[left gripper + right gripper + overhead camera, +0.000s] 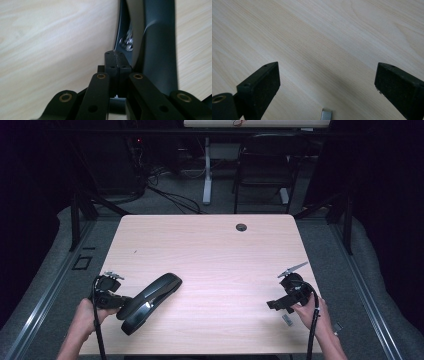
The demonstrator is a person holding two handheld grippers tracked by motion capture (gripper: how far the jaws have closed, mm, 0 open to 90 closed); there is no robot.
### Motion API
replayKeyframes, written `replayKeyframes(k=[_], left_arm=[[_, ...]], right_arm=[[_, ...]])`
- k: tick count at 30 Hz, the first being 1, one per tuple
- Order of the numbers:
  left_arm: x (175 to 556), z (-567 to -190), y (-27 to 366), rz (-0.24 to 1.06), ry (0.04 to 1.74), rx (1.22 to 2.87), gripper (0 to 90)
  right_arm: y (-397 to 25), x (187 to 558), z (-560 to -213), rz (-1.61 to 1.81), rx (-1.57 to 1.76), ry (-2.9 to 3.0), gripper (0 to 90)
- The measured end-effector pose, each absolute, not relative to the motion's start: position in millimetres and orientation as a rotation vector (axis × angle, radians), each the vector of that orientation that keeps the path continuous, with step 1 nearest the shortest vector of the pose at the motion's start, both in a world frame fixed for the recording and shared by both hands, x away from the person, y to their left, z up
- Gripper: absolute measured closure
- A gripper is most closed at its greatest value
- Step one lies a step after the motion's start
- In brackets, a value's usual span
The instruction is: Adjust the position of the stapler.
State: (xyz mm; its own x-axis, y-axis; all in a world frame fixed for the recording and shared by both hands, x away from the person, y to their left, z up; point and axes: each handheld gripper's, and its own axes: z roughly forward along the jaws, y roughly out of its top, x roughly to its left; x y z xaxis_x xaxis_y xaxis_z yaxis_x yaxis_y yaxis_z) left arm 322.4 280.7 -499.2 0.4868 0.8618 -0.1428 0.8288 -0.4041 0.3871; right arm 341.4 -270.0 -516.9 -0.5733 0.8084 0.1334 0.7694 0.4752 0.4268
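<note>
1. Dark room, light wood table (210, 245) with a black chair (265, 165) behind its far edge.
2. Left gripper (115, 58) has its jaws pinched together, right beside a black curved case (150, 302) near the front-left corner.
3. Right gripper (327, 82) is spread wide over the front-right edge, holding nothing, with a small grey piece (326, 115) under it.

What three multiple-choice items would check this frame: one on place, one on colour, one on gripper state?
1. Where on the table does the curved object lie?
A. far edge
B. near-left part
C. right edge

2. What colour is it?
A. black
B. white
C. red

3. How does the right gripper stand?
A. shut on the object
B. shut, empty
C. open, empty

Key: 1 B, it lies beside the left gripper in the high view. 2 A, glossy black. 3 C, its fingers stand wide apart over bare wood.
</note>
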Motion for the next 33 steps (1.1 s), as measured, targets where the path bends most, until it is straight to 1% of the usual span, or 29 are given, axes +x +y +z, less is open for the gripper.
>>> replayKeyframes(k=[7, 12, 13, 14, 16, 17, 18, 26, 30, 33], left_arm=[[301.8, -503.8, 292.2, 0.101, 1.456, 2.31, 90.0], [297.8, -504.9, 291.7, 0.08, 1.441, 2.303, 90.0], [297.4, -506.3, 290.6, 0.047, 1.435, 2.287, 90.0], [297.4, -506.3, 290.6, 0.047, 1.435, 2.287, 90.0], [296.7, -507.4, 287.4, 0.038, 1.426, 2.28, 90.0], [294.3, -506.6, 280.3, 0.076, 1.424, 2.29, 90.0], [292.9, -506.7, 276.8, 0.079, 1.412, 2.297, 90.0], [287.7, -510.2, 255.3, 0.051, 1.326, 2.355, 90.0], [287.3, -513.8, 247.8, -0.024, 1.28, 2.354, 90.0], [287.7, -515.3, 243.9, -0.053, 1.259, 2.355, 90.0]], right_arm=[[-265.9, 340.3, -515.6, 0.672, 1.376, 2.629, 6.4], [-263.9, 340.4, -515.2, 0.646, 1.375, 2.638, 6.9], [-263.4, 341.7, -516.5, 0.645, 1.376, 2.636, 7.0], [-263.1, 341.7, -516.8, 0.636, 1.371, 2.633, 7.0], [-262.8, 341.7, -516.4, 0.623, 1.364, 2.636, 7.0], [-261.9, 340.1, -515.0, 0.653, 1.381, 2.613, 7.0], [-262.3, 339.0, -513.7, 0.667, 1.387, 2.605, 7.0], [-265.2, 336.6, -513.5, 0.679, 1.426, 2.589, 7.2], [-264.5, 335.9, -512.8, 0.683, 1.422, 2.588, 7.6], [-263.4, 336.7, -513.1, 0.665, 1.405, 2.598, 8.2]])
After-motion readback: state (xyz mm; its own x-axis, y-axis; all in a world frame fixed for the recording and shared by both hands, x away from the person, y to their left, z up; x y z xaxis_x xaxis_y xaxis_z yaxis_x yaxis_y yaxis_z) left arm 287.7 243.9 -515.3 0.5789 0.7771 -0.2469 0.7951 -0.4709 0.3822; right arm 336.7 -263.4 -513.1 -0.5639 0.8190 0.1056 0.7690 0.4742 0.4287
